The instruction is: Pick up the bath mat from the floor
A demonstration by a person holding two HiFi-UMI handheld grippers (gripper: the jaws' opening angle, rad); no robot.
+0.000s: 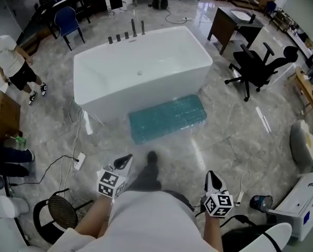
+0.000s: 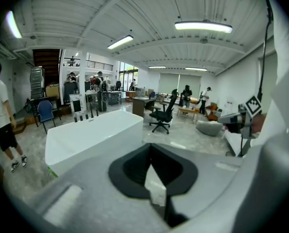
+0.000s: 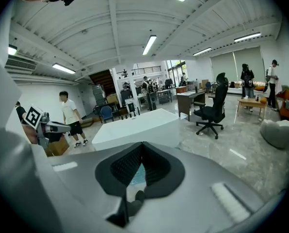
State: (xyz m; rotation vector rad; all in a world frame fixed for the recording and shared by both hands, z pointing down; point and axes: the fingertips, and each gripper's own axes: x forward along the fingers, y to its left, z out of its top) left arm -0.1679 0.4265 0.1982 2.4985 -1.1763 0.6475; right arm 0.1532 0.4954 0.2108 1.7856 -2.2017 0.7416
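Observation:
A teal bath mat (image 1: 168, 117) lies flat on the marble floor along the front of the white bathtub (image 1: 141, 72). My left gripper (image 1: 126, 160) is held close to my body at the lower left, well short of the mat, jaws shut and empty. My right gripper (image 1: 212, 178) is at the lower right, also shut and empty. In the right gripper view a sliver of the teal mat (image 3: 137, 177) shows between the jaw housings, with the tub (image 3: 135, 126) beyond. The left gripper view shows the tub (image 2: 93, 135) ahead.
A black office chair (image 1: 257, 67) and a dark desk (image 1: 234, 26) stand right of the tub. A person (image 1: 12, 62) walks at the far left. Cables and a power strip (image 1: 79, 160) lie on the floor at left. A beanbag (image 1: 302, 143) and white equipment (image 1: 303, 203) sit at right.

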